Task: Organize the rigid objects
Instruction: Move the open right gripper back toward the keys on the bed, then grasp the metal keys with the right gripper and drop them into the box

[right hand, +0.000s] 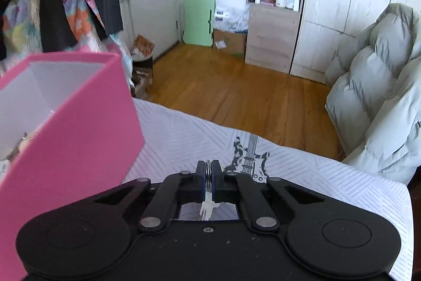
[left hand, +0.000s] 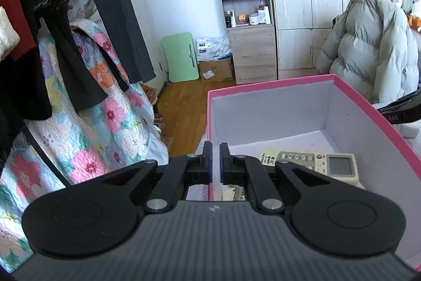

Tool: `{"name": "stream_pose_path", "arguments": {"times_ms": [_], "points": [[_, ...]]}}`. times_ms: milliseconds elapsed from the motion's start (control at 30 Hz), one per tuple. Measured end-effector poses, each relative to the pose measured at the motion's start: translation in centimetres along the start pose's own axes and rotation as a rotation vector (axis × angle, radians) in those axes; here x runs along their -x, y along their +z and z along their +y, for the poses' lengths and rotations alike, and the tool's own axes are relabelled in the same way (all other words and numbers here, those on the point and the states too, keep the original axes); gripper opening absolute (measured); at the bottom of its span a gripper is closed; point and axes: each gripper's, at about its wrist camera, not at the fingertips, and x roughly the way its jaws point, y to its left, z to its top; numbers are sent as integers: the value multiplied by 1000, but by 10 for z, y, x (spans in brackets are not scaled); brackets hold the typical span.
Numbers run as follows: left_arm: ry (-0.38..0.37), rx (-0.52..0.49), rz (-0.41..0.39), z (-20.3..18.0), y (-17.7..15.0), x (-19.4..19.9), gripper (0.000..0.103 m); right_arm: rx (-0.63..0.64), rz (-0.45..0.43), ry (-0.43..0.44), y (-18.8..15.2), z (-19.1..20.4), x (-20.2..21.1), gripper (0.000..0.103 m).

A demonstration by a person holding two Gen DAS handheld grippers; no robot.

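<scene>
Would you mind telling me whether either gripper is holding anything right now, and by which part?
The right gripper pinches a key ring by its metal ring, a key hanging below. The left gripper straddles the pink box wall, with a gap showing.

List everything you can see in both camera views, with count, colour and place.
Cardboard box: one, pink outside, white inside, on the bed.
Remote control: one, cream with grey screen, inside the box.
Patterned bedsheet: one, white with guitar print, under the box.
Puffer jacket: one, pale grey-green, at right.
Folding board: one, light green, against the wall.
Wooden shelf unit: one, light wood, holding bottles.
Floral quilt: one, multicoloured, at left.
Left gripper: black, nearly shut, over the box's rim.
Right gripper: black, shut on small metal piece.
</scene>
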Motion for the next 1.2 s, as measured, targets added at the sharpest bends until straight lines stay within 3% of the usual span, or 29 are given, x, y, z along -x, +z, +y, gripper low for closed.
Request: {"name": "stream_pose_path", "arguments": {"times_ms": [100, 133, 167, 233, 367, 500, 600, 667, 767, 800, 833, 900, 933, 1200], "points": [[-41, -16, 34, 4, 5, -1, 10, 15, 0, 13, 1, 3, 6, 11], [-40, -10, 55, 7, 8, -1, 19, 26, -4, 13, 1, 3, 7, 14], [-38, -4, 81, 10, 12, 0, 35, 33, -10, 12, 1, 3, 7, 17], [-28, -25, 124, 13, 17, 1, 51, 44, -12, 7, 3, 1, 5, 26], [-20, -97, 164, 8, 21, 3, 52, 33, 21, 8, 4, -4, -7, 31], [-39, -85, 232, -1, 15, -12, 52, -16, 47, 23, 2, -10, -20, 34], [-26, -24, 325, 1, 7, -31, 48, -50, 62, 27, 1, -14, -26, 38], [-7, 3, 337, 5, 2, -36, 26, -42, 71, 15, -2, -13, -28, 44], [-14, 12, 310, 6, -1, -32, 12, -40, 56, 6, -5, -12, -29, 44], [-16, 8, 290, 5, -2, -29, 10, -40, 59, 7, -5, -12, -30, 43], [-17, 5, 272, 4, -2, -27, 6, -37, 55, 1, -5, -12, -29, 22], [-8, -14, 227, 1, -1, -22, 5, -54, 66, 15, -4, -12, -24, 20], [-5, -20, 221, 0, -1, -22, 5, -79, 59, 29, -3, -14, -18, 5], [-20, 11, 205, 6, 2, -24, 4, -174, -88, 78, 1, -13, 42, 4]]}}
